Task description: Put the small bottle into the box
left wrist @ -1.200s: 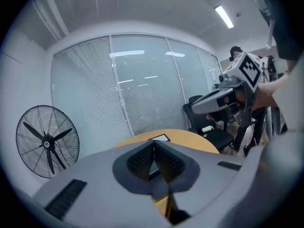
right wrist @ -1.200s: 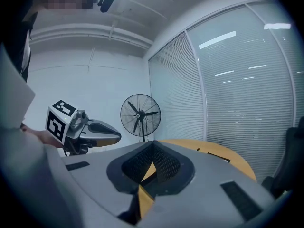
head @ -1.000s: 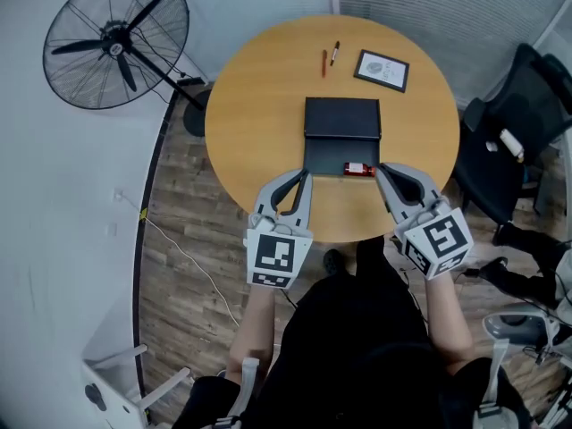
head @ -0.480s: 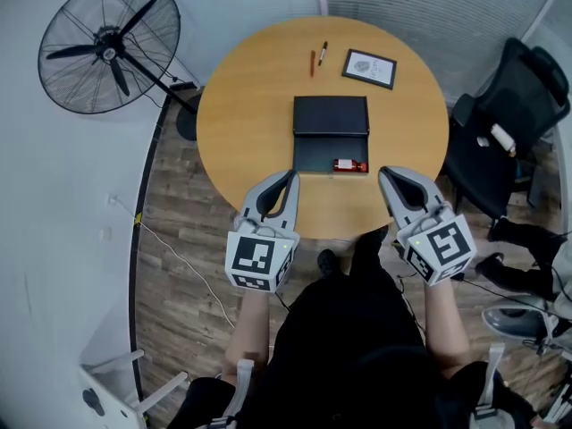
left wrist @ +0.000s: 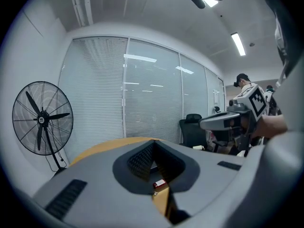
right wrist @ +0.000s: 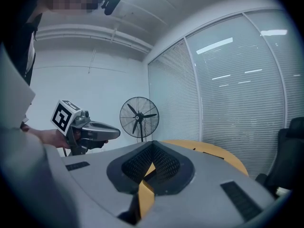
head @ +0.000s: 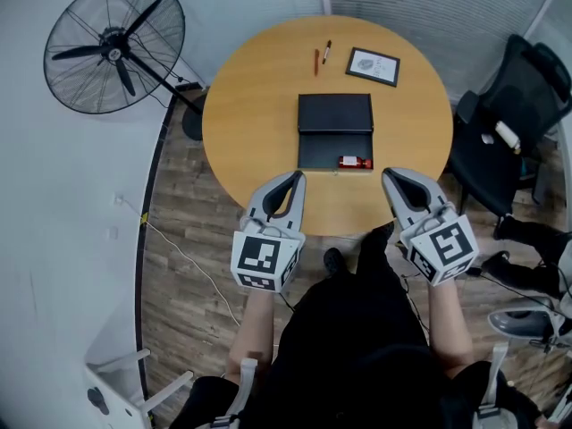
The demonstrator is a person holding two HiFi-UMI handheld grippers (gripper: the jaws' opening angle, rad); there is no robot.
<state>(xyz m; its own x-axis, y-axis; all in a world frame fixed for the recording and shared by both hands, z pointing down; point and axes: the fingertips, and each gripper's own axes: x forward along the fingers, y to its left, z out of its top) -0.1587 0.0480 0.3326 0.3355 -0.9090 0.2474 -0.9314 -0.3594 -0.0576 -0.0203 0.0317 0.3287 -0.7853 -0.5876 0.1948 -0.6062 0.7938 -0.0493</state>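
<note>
You hold both tongs back at the near edge of the table [head: 259, 105], clear of the work. The left gripper [head: 298, 180] has its jaws pressed fully together with nothing between them. The right gripper [head: 390, 176] is closed the same way and is empty, with only a strip of tabletop showing through the gap behind its tips. This reads as a rest pose, because the bottle [head: 355, 162] lies on its side inside the box [head: 315, 153], in the right front corner of the open half and apart from both grippers. The placing looks done, leaving at most the closing of the lid [head: 335, 113], if that is wanted. The lid lies flat just beyond the open half and against it, so the inside faces up and is open to you from the near side. The tabletop is round, smooth, yellow-brown wood and mostly bare. Two pens [head: 321, 56] and a small framed picture [head: 373, 66] sit near its far edge, well apart from the box. Around you, a standing fan [head: 114, 43] is at the left over a wood-plank floor [head: 179, 239], blinds cover the glass wall ahead, and a black office chair [head: 509, 105] stands at the right.
</note>
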